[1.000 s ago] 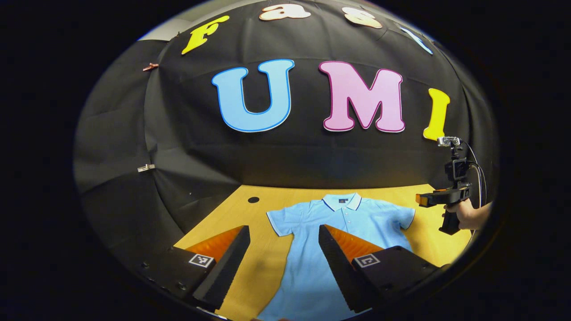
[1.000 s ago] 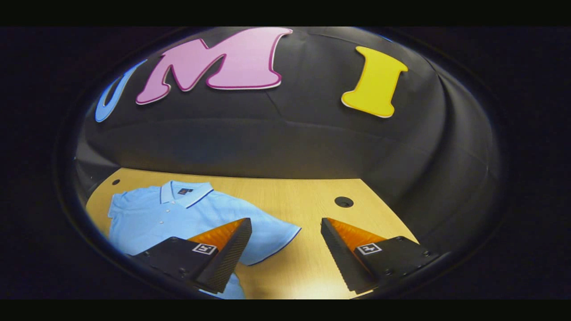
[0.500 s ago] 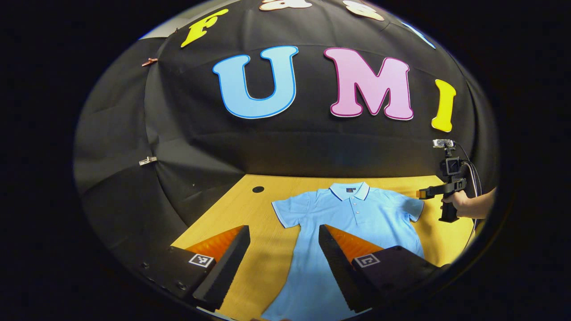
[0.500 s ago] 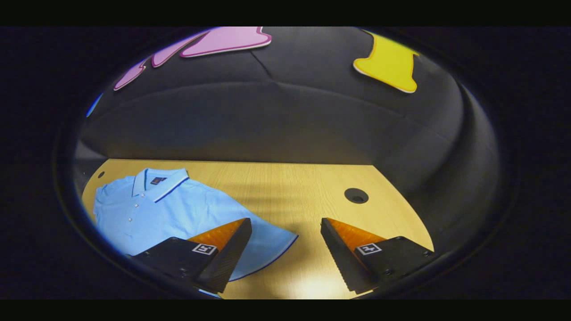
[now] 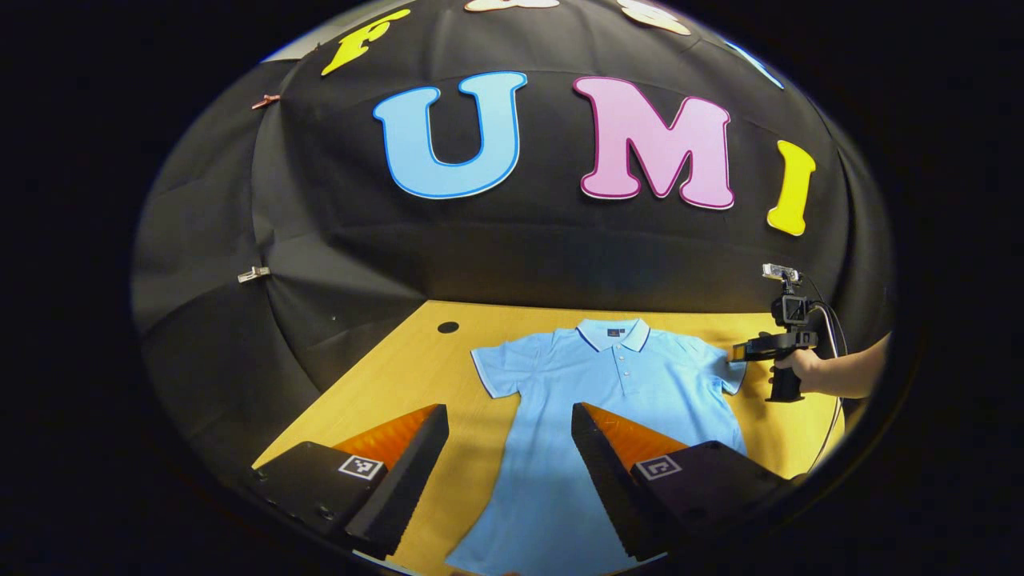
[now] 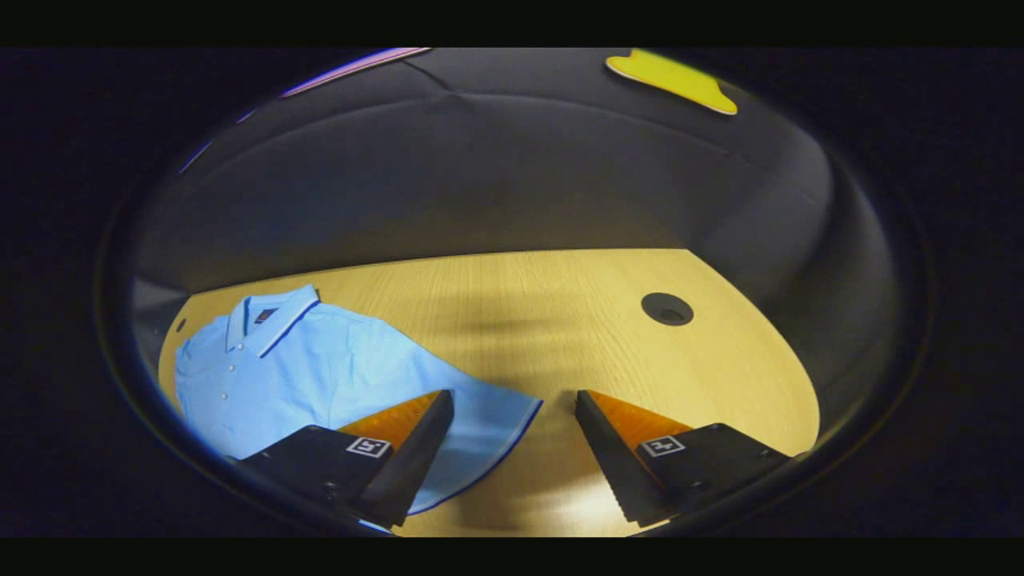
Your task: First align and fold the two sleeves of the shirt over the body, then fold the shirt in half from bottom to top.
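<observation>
Since a second ago the right gripper (image 6: 512, 416) has dropped low over the table (image 6: 560, 320) and closed in on the shirt's sleeve (image 6: 488, 416), whose hem now lies between its spread fingers, one finger over the cloth and the other over bare wood. Seen from the left gripper view, that same right gripper (image 5: 734, 355) has its tip right at the sleeve edge; whether it touches is too small to tell there. A hand (image 5: 796, 364) holds its handle, the forearm cut off at the rim.

The light blue polo shirt (image 5: 608, 400) lies flat, front up, collar toward the wall, sleeves spread out to the sides and not yet folded. Its bottom hem is cut off at the lower edge of the left gripper view. The left gripper (image 5: 510, 424) hangs above the shirt's lower body with jaws wide apart, holding nothing; one finger hides part of the cloth. A round hole (image 6: 666, 308) shows in the tabletop.
</observation>
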